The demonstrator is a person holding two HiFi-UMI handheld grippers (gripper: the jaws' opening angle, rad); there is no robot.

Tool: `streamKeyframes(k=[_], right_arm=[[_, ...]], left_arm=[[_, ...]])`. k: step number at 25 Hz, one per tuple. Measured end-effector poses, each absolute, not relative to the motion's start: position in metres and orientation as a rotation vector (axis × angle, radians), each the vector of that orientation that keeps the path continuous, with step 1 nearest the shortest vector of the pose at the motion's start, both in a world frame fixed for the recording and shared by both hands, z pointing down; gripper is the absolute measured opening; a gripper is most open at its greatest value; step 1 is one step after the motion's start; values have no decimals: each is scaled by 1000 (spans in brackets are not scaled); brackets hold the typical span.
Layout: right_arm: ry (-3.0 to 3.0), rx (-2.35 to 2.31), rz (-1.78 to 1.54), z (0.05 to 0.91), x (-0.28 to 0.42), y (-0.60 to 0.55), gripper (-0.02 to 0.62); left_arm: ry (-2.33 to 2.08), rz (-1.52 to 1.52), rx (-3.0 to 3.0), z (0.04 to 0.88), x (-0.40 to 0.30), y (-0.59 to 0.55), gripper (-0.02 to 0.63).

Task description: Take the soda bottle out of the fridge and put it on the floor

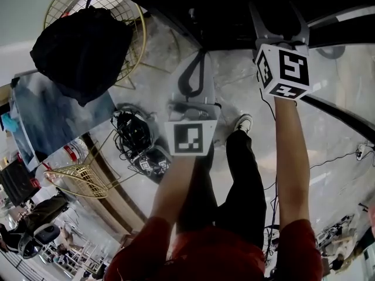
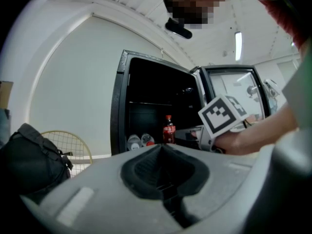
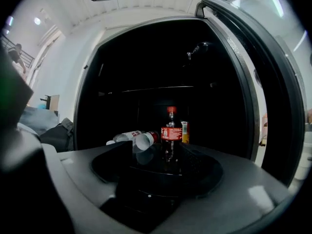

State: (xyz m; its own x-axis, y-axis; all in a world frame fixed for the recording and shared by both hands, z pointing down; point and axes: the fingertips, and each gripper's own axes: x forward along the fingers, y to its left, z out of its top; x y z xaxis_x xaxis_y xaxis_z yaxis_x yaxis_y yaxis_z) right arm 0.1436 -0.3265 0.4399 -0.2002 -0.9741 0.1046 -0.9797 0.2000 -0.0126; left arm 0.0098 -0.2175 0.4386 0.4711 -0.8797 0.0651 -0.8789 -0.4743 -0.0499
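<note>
Soda bottle (image 3: 171,130): seen upright low inside the open fridge (image 3: 234,57), beside water bottles (image 3: 131,138) laid on their sides.
Right gripper (image 1: 280,19): jaws spread wide, nothing gripped; the bottle is framed beyond them, untouched.
Left gripper (image 1: 202,54): jaws closed together, nothing held.

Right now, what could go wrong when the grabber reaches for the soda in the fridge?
The soda bottle stands upright, so the open right gripper might bump it with one jaw and tip it over. The lying bottles sit close beside it and could get knocked and roll out. Later, the cables spread on the floor could make a wobbly spot if the bottle is set down there.
</note>
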Motion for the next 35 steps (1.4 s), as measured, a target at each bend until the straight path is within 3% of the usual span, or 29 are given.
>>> streamKeyframes(k=[11,35], right_arm=[[-2344,1951,140,435,149,-388,311],[-2263,1957,246,443,166,-461,311]], left_arm=[[1608,-123,-2713,442,4,-221,0],[1640,-127,-2705,445,-13,-227,0]])
